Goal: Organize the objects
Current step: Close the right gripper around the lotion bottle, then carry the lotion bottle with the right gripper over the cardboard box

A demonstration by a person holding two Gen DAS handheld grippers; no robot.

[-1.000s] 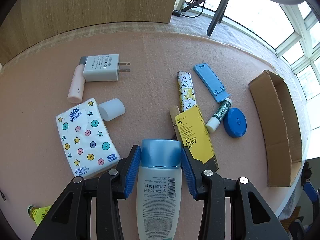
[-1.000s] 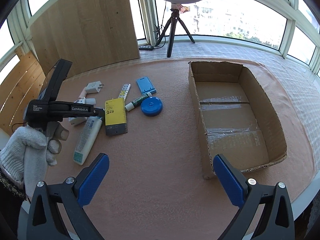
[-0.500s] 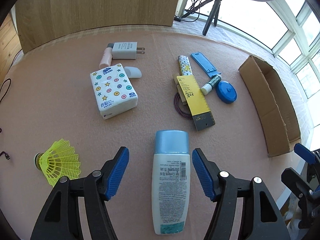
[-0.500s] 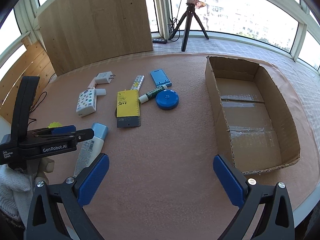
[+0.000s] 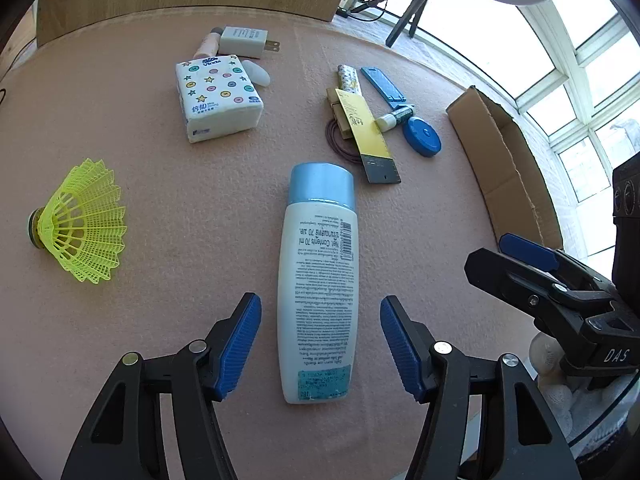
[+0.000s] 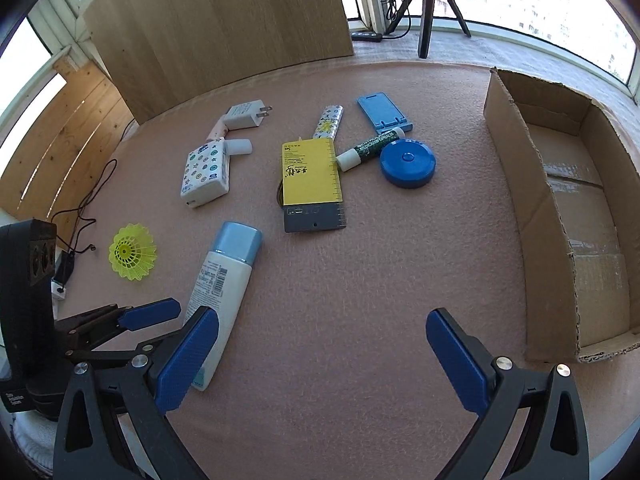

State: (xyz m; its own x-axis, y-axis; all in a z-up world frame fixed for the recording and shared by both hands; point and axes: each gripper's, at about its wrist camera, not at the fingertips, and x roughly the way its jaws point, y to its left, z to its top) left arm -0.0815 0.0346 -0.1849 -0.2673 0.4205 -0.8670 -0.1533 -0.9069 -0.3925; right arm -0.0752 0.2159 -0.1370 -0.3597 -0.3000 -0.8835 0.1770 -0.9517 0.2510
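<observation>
Left tool [image 5: 320, 344]: jaws closing, blue pads apart on either side of the bottle, touching neither side.
Right tool [image 6: 320, 356]: jaws spread wide over bare counter, nothing between them.
Bottle [image 5: 318, 284]: white with a blue cap, lying flat on the counter, cap end pointing away from the left tool.
Counter [image 6: 360, 280]: covered in pink felt.
Shuttlecock [image 5: 80, 222]: yellow, on its side, well left of the bottle.
Tissue pack [image 5: 218, 96]: beyond the bottle, just beside a white charger [image 5: 244, 42].
Yellow ruler card [image 6: 312, 172]: near a blue round case [image 6: 407, 163].
Cardboard box [image 6: 560, 208]: open, at the right edge of the counter.
</observation>
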